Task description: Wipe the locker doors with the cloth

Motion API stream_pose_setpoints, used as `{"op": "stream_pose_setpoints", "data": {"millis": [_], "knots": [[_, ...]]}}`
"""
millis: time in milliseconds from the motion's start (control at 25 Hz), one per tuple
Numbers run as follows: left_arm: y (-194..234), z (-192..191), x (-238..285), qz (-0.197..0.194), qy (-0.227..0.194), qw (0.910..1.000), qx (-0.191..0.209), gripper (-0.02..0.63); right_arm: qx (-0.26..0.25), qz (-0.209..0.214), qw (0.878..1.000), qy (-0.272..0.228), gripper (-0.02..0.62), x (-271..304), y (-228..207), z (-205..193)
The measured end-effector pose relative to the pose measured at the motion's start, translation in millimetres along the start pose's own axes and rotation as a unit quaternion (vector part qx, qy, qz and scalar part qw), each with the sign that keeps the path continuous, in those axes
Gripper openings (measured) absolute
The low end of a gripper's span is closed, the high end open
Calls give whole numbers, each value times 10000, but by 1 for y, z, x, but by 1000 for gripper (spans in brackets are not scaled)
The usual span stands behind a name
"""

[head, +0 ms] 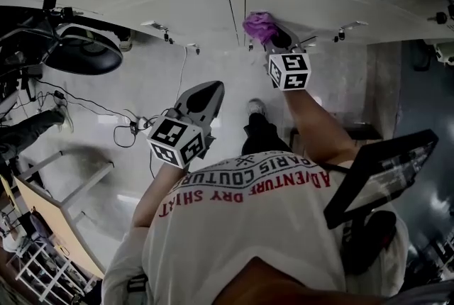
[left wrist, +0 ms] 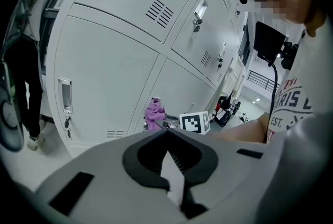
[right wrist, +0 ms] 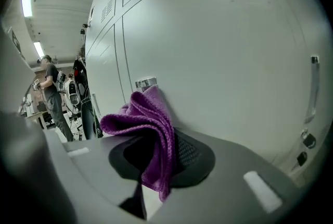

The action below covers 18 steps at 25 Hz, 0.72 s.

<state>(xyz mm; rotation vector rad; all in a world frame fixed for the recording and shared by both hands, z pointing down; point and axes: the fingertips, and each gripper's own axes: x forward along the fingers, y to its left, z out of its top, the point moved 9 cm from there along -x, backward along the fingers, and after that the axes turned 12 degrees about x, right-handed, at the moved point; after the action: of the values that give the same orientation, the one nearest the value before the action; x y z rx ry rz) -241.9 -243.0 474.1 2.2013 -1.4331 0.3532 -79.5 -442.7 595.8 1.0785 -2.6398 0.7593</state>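
Raised to the bank of pale grey metal locker doors point(head: 213, 9), the right gripper point(head: 277, 39), fingers pinching a crumpled purple woven cloth point(head: 258, 25). In the right gripper view, cloth point(right wrist: 150, 126) bunched up out of the dark hollow between the fingers, one corner hanging down toward the camera, upper folds against a lower door, just below a small silver metal tab point(right wrist: 146, 83) on that door. From the head view, cloth close beside the vertical seam between two doors, low on the bank, near the pale floor point(head: 213, 73).

Held back from the lockers and well apart from the cloth, the left gripper point(head: 208, 92), pointed toward the doors, fingers pressed together with nothing between them. Through the left gripper view, the purple cloth and the black-and-white marker cube point(left wrist: 195, 122) of the right gripper small in the distance against the lower doors; slotted vents point(left wrist: 159, 10) on the doors above.

Filling the bottom of the head view, a white T-shirt with red lettering point(head: 248, 190); at right, a black flat screen point(head: 379, 172); at left, loose black cables point(head: 117, 128) on the floor. Far off at the left edge of the right gripper view, another person point(right wrist: 52, 92) standing.
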Motion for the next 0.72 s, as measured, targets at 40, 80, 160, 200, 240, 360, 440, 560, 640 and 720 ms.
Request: {"op": "stream_pose_setpoints", "data": {"millis": [40,80,160,200,240,360,440,560,640,720], "knots": [[1,0,1,10,13,10000,-2,2,46,-39,10000,18,67,3,0,-1],[1,-1,1,16,24,10000,-2,2,110,-77,9999,29,67,5,-1,-1],[1,-1,2,25,40,10000,6,2,165,-116,9998,32,67,7,-1,-1],[1,-1,3,26,49,10000,14,2,154,-113,9998,28,67,7,-1,-1],[0,-1,3,19,61,10000,22,2,150,-99,9998,28,67,7,-2,-1],[-2,0,8,-29,86,10000,38,2,173,-58,9998,36,67,5,-3,0],[-4,1,12,-70,80,9999,54,2,163,-56,9998,30,67,4,-5,0],[-7,2,17,-128,81,9998,97,2,201,-145,9997,-20,67,-1,-13,2],[-9,2,20,-156,87,9998,103,2,256,-262,9993,-75,67,-7,-23,2],[-11,1,22,-180,86,9997,103,2,303,-400,9987,-115,67,-14,-35,2]]}}
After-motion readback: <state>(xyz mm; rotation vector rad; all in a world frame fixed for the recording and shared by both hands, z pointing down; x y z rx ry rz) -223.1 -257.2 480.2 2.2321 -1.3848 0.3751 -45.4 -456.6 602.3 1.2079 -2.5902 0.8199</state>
